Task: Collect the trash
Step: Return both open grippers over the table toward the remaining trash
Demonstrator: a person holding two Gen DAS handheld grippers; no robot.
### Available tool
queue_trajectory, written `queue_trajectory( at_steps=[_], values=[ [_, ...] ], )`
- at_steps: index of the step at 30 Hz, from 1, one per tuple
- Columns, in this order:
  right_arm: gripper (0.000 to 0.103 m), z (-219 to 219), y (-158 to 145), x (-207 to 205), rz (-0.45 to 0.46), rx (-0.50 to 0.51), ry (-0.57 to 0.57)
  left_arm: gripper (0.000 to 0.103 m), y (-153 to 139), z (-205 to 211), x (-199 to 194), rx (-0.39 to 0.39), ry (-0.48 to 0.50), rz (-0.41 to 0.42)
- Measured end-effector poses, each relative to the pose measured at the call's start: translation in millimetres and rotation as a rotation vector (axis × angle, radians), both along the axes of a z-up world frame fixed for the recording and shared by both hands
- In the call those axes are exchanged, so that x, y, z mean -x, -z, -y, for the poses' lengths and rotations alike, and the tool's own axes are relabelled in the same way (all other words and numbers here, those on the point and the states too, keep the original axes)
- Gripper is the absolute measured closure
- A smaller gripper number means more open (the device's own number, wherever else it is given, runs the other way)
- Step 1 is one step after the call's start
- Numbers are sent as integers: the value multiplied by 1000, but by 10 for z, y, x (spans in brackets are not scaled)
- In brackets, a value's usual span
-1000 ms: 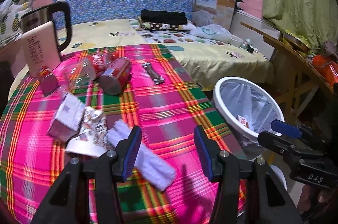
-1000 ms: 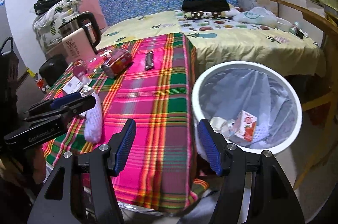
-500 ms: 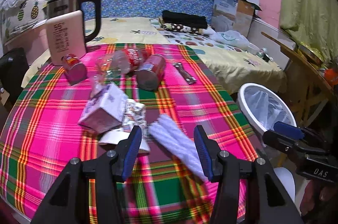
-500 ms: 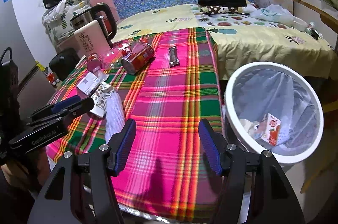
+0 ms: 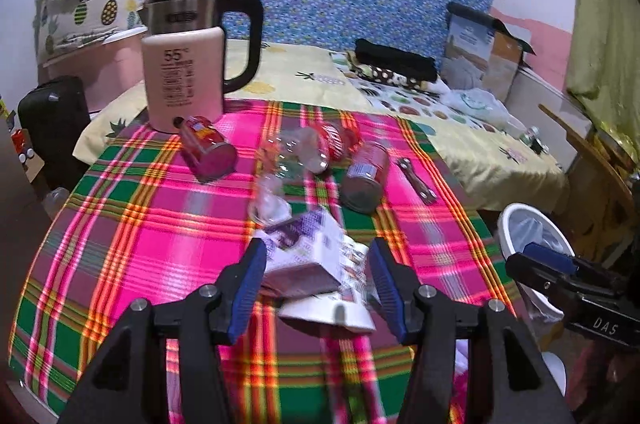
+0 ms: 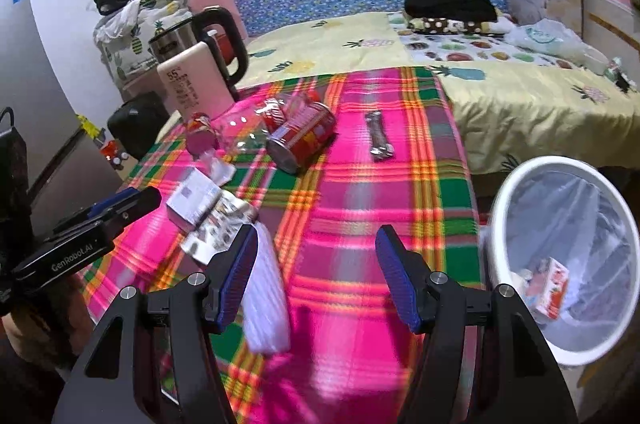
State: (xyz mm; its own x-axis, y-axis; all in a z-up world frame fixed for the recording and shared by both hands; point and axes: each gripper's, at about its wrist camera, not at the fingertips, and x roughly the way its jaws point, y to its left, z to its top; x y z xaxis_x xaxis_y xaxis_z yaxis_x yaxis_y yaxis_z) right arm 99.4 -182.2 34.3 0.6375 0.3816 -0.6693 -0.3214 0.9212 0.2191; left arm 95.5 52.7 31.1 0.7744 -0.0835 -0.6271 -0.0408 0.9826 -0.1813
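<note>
Two open grippers: the left gripper [image 5: 316,280], just widened, frames the small box [image 5: 308,256] near the table's [image 5: 120,224] front edge, unpinched; the right gripper [image 6: 316,278] holds nothing. Closing now may snag the crumpled wrapper [image 5: 344,304] too.

Right gripper [image 6: 316,276], jaws apart and empty, above plaid-covered counter [image 6: 360,191]. White wrapped roll [image 6: 266,300] just beside its left pad. Small box [image 6: 192,199], crumpled wrapper [image 6: 216,228], red can [image 6: 302,135] on its side farther back. Lined white bin [image 6: 568,256] at right.
</note>
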Motion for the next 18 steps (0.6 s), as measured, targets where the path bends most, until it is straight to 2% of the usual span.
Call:
queue_trajectory(
  at_steps=[10,15,18],
  values=[
    [40,-144,35,-249,-31,-30,-9,43,72,-399,-225,18,-75,-17],
    [40,-236,67,-382,-47,-36,-12,43,162,-463,-284,45,-62,-38],
    [40,-271,74,-479,-51,-35,-14,37,199,-443,-257,60,-36,-37]
  ],
)
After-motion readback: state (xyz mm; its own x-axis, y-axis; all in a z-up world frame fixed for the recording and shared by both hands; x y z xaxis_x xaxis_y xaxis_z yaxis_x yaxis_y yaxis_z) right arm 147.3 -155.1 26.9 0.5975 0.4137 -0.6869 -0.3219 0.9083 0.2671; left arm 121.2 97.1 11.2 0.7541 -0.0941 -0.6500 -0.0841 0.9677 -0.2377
